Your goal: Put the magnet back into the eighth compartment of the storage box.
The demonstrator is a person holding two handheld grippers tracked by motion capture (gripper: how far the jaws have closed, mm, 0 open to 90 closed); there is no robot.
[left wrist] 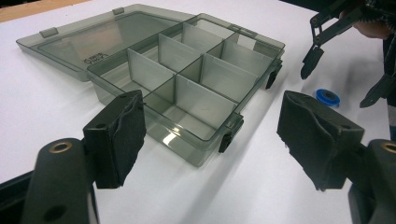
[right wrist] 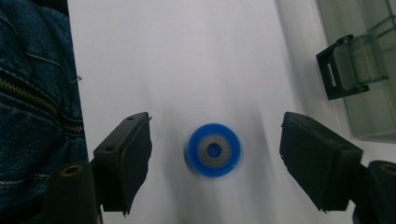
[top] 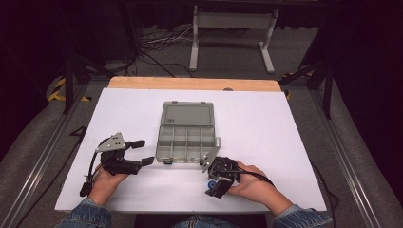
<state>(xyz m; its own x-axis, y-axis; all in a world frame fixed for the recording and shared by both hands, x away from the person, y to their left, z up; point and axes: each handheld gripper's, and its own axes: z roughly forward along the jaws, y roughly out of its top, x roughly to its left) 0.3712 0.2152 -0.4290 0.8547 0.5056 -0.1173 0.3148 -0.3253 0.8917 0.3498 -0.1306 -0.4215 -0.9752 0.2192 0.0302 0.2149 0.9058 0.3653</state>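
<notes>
A smoky clear compartment box point(top: 159, 142) lies open mid-table, its lid point(top: 186, 115) folded back flat; the divided cells point(left wrist: 187, 70) look empty. A small blue wheel point(right wrist: 214, 149) with a grey hub lies flat on the white table, just in front of the box's near right corner point(right wrist: 369, 93). My right gripper point(right wrist: 217, 159) points down over the wheel point(top: 210, 183), with a pad on each side and a clear gap to both. My left gripper point(top: 144, 152) rests open near the box's near left corner and aims at the box point(left wrist: 210, 126), with nothing between its pads.
Black latches point(right wrist: 334, 74) stick out from the box's front wall. The person's denim-clad lap point(right wrist: 32, 93) lies past the near table edge. A wooden strip point(top: 195, 84) borders the far edge. Bare white table point(top: 266, 128) stretches right of the box.
</notes>
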